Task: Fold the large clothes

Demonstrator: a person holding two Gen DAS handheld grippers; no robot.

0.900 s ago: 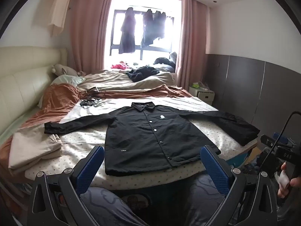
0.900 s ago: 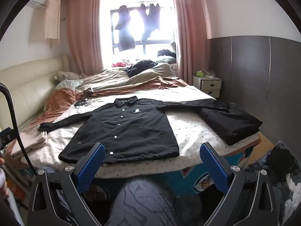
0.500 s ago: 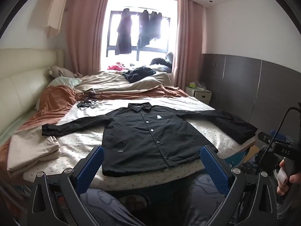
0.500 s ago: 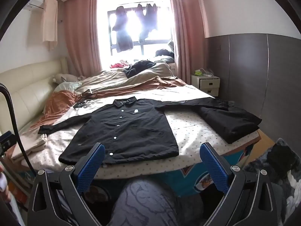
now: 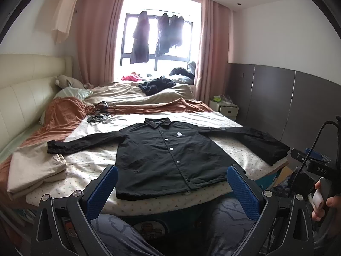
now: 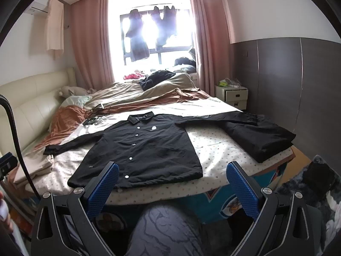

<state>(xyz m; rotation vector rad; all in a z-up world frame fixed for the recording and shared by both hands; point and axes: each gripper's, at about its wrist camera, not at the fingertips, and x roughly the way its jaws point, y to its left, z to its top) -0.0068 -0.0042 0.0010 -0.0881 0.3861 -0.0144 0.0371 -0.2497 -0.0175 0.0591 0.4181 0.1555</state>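
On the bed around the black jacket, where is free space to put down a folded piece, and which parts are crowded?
Free patches on the dotted sheet: between the black jacket body and its right sleeve, and under the left sleeve, between the body and the beige folded cloth. Crowded: the far half, with crumpled bedding, dark clothes and cables.

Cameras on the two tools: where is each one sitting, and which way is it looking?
Left wrist view: sits on the open left tool, looking slightly down over the bed at the spread-out black button-up jacket; shows its blue-padded fingers, patterned grey trouser knees and the person's other hand at right.
Right wrist view: sits on the open right tool, further right, facing the same jacket; shows its fingers and one knee.
Both share the jacket, the beige folded cloth and the bright window.
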